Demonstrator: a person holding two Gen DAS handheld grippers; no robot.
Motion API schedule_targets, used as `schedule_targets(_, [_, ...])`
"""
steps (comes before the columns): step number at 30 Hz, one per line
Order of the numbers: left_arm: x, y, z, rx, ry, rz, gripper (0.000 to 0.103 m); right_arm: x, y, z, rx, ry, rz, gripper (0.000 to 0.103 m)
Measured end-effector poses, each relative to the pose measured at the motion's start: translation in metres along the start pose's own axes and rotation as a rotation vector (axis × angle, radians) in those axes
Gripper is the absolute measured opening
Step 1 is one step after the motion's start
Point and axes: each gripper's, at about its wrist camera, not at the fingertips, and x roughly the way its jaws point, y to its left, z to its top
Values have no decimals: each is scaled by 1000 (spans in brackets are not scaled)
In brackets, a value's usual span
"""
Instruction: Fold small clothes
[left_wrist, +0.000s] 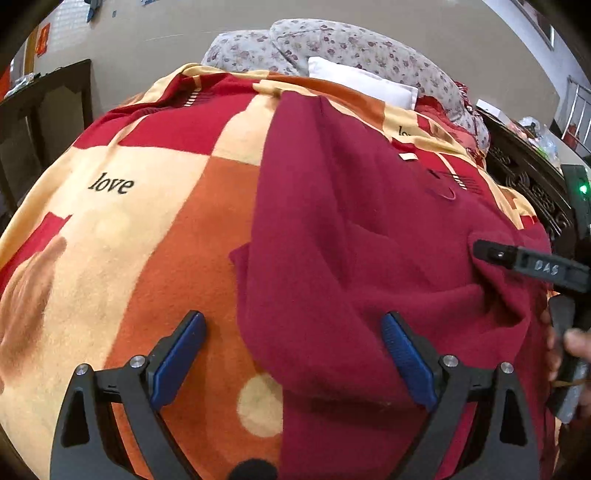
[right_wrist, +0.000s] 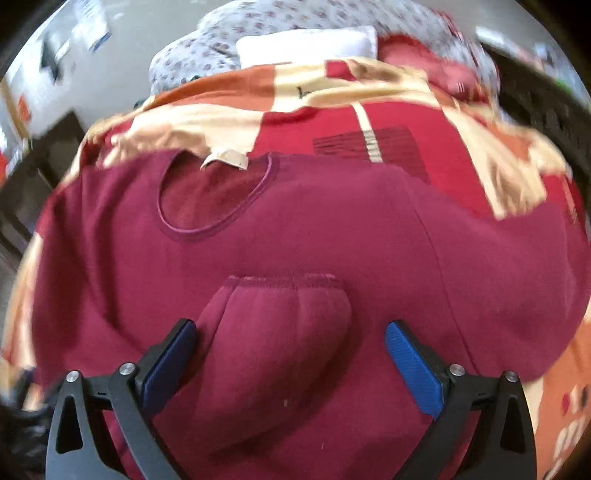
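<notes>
Maroon sweater (left_wrist: 354, 229): spread on the patterned blanket (left_wrist: 147, 229) covering the bed.

Left wrist view:
- Sweater occupying the right half of the blanket, running from the near edge up toward the far edge; rumpled, with soft diagonal folds. Neckline and pale label (left_wrist: 408, 157) toward the far right.
- Left gripper (left_wrist: 293, 354): released, jaws spread wide, nothing clamped. Left blue pad (left_wrist: 181, 354) over bare orange blanket; right blue pad (left_wrist: 406, 358) over the sweater. Sweater's left border passing between the two pads, untouched by either.
- Right gripper (left_wrist: 532, 264): seen side-on at the right edge of the blanket, one black finger lying on the sweater; opening not readable from here. Hand (left_wrist: 569, 350) partly visible below it on the handle.
- Floral pillows (left_wrist: 332, 44) and white pillow (left_wrist: 364, 83) beyond the far edge of the blanket. Dark carved bed frame (left_wrist: 532, 184) along the right side.

Right wrist view (blurred):
- Sweater (right_wrist: 295, 236) filling the middle, round neckline (right_wrist: 218, 199) and label (right_wrist: 225, 158) toward the far edge, facing up.
- Sleeve cuff (right_wrist: 284, 306) folded onto the body, ribbed end pointing away.
- Right gripper (right_wrist: 291, 354): released, jaws wide apart, pads either side of the cuff without pressing it.
- Blanket (right_wrist: 369, 125) exposed beyond the collar and at the right corner.
</notes>
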Motion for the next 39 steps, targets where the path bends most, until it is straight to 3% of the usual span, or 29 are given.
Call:
schedule_targets(1, [1,2,0,-6,0,-10,95,-4,4,-4,-36,-49,-16,89])
schedule_targets(2, [1,3,-1,-13,1,-16,95,-7,4,-7,-52,-70,-18,56])
schedule_targets(3, [2,6,-2,-21,3,-25,95,-11,3,-9,-62,-79,-8,31])
schedule_targets(4, [2,7,-2,-26,2,-32,95,-20,-2,-13,-48,-79,31,26])
schedule_targets(8, [0,9,-4,-39,-5,-57,97,-67,-18,-36,-43,-125,156,23])
schedule_targets(10, [1,10,-4,-45,-1,-69,98,-92,-27,-56,-40,-124,265,28])
schedule_targets(13, [2,9,-4,-39,0,-68,99,-115,-51,-87,54,-41,533,83])
schedule_targets(14, [2,8,-4,-36,1,-65,99,-120,-60,-96,90,-10,568,86])
schedule_targets(18, [1,7,-4,-36,0,-66,100,-146,-78,-104,87,-77,444,86])
schedule_targets(23, [0,15,-4,-74,-13,-115,100,-131,-37,-77,-43,-113,388,86])
schedule_targets(29, [-3,25,-3,-118,-30,-179,100,-57,58,-51,-356,-58,267,78])
schedule_targets(31, [-4,33,-2,-146,-39,-216,100,-31,72,-47,-397,-33,223,64])
schedule_targets(32, [-6,37,-2,-168,-49,-240,100,-14,75,-47,-392,3,238,41])
schedule_targets(33, [-7,38,-1,-174,-56,-249,100,-5,74,-49,-386,34,263,29])
schedule_targets(34, [-9,39,-1,-176,-67,-254,100,3,75,-51,-384,47,282,27])
schedule_targets(35, [-12,39,-1,-177,-80,-253,100,0,76,-52,-393,21,281,11])
schedule_targets(39, [-15,42,0,-193,-102,-266,100,-29,72,-42,-451,-72,219,5])
